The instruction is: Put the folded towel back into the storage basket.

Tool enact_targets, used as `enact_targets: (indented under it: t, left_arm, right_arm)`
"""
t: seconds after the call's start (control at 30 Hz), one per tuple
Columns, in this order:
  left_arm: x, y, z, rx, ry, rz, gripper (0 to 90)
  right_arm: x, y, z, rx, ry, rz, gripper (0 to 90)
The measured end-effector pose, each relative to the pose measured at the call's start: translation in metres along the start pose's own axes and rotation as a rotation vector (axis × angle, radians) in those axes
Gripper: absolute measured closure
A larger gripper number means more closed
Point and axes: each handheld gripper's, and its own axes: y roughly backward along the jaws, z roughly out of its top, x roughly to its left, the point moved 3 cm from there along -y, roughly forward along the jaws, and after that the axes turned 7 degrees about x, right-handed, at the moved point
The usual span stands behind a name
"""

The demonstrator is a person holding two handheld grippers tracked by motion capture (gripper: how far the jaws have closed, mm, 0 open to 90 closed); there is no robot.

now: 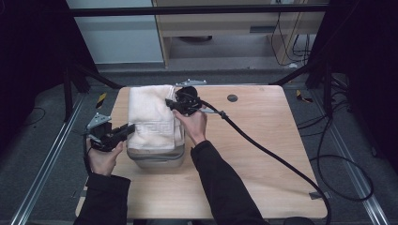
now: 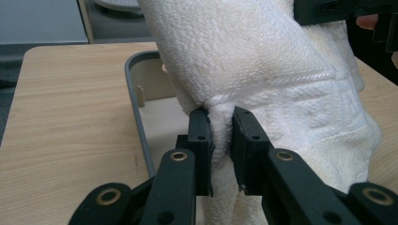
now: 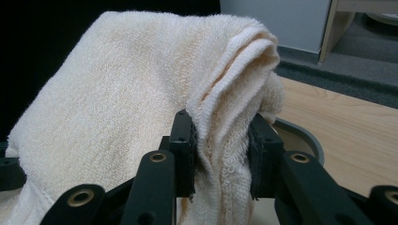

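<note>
Each hand-held gripper, left (image 2: 220, 117) and right (image 3: 220, 126), pinches the white towel (image 1: 149, 117) draped over the grey bin (image 1: 157, 159) just beyond its jaws.

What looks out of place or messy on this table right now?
Nothing damaged or spilled. The white towel hangs bunched over the grey bin, not inside it, pinched by the left gripper and right gripper.

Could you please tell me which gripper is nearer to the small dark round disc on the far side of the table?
Right. The right gripper grips the towel at its far right edge, just left of the disc. The left gripper holds the towel's near left edge, farther away.
</note>
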Motion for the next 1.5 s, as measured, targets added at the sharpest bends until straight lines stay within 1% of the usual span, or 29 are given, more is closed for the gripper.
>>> enact_targets:
  t: [0.17,0.23,0.3,0.47,0.67,0.77,0.87,1.07,1.1,1.33,1.4,1.5]
  left_arm:
    - [0.003,-0.006,-0.003,0.017,-0.003,0.006,78.2]
    - [0.003,-0.008,-0.004,0.021,-0.003,0.009,78.2]
    - [0.003,-0.010,-0.005,0.026,-0.004,0.014,78.2]
    - [0.004,-0.014,-0.009,0.043,-0.004,0.023,78.1]
    - [0.005,-0.022,-0.013,0.074,-0.014,0.033,78.1]
    - [0.006,-0.027,-0.016,0.096,-0.020,0.045,78.1]
    - [0.007,-0.029,-0.018,0.102,-0.019,0.048,78.1]
    - [0.006,-0.035,-0.022,0.127,-0.026,0.061,78.0]
    - [0.006,-0.038,-0.023,0.138,-0.029,0.066,78.0]
    - [0.006,-0.043,-0.027,0.164,-0.037,0.080,77.7]
    - [0.006,-0.045,-0.028,0.165,-0.035,0.081,77.4]
    - [0.008,-0.047,-0.030,0.188,-0.033,0.088,76.9]
  right_arm:
    - [-0.002,-0.006,-0.005,0.014,-0.005,-0.009,68.0]
    - [-0.003,-0.009,-0.007,0.014,0.006,-0.014,67.9]
    - [-0.004,-0.011,-0.009,0.019,-0.003,-0.015,67.9]
    - [-0.005,-0.017,-0.015,0.029,-0.005,-0.024,67.7]
    - [-0.009,-0.023,-0.021,0.045,-0.018,-0.025,67.4]
    - [-0.010,-0.028,-0.027,0.060,-0.010,-0.038,67.1]
    - [-0.011,-0.032,-0.031,0.064,-0.006,-0.041,67.0]
    - [-0.015,-0.038,-0.040,0.087,-0.016,-0.045,66.6]
    - [-0.015,-0.039,-0.041,0.090,-0.015,-0.046,66.5]
    - [-0.018,-0.043,-0.047,0.113,-0.007,-0.054,65.3]
    - [-0.018,-0.044,-0.049,0.113,-0.003,-0.055,65.2]
    - [-0.018,-0.046,-0.050,0.124,0.002,-0.060,64.1]
